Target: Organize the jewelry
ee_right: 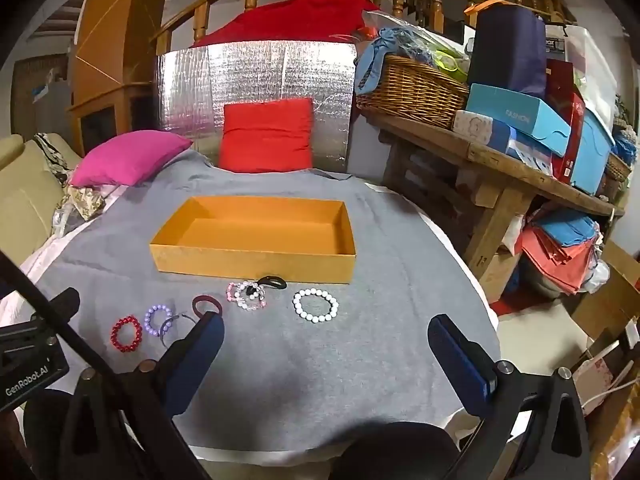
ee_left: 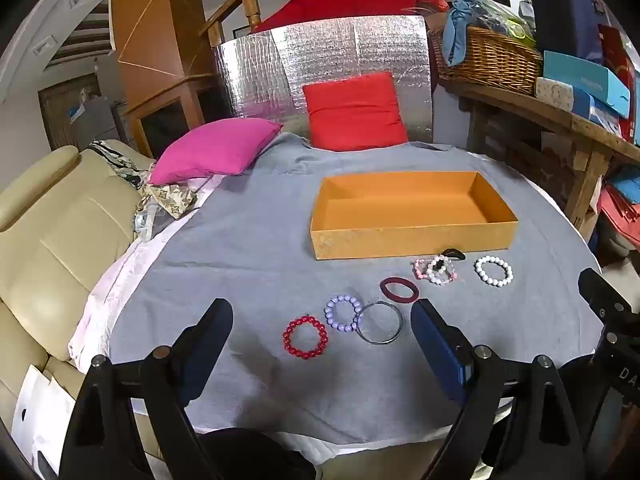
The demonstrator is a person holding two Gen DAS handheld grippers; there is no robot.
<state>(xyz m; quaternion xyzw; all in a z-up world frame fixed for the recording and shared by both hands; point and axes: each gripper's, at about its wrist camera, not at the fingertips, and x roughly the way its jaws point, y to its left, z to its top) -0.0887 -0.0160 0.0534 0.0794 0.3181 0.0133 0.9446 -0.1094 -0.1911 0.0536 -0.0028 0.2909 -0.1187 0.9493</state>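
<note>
Jewelry: seven or so pieces strung out in a loose diagonal on the grey cloth (ee_left: 248, 264) over the tabletop, just in front of the orange box (ee_left: 412, 236), none yet inside. Nearest: red bead bracelet (ee_left: 305, 338), purple bead bracelet (ee_left: 343, 314) touching a thin metal bangle (ee_left: 379, 323), then a maroon ring (ee_left: 399, 290). Further right, a pink-and-white bead cluster (ee_left: 436, 271), a black piece (ee_left: 455, 255) against the box wall, and a white bead bracelet (ee_left: 494, 271) apart. Probably laid out singly for easy picking, box open-topped to receive them.

Left gripper (ee_left: 322, 336): jaws wide, empty, framing the red and purple bracelets. Right gripper (ee_right: 326, 340): jaws wide, empty, aimed towards the white bead bracelet (ee_right: 315, 305).

Left view: whole bangle visible. Right view: bangle partly hidden behind a finger (ee_right: 200, 344); box interior (ee_right: 256, 228) seen bare.
</note>
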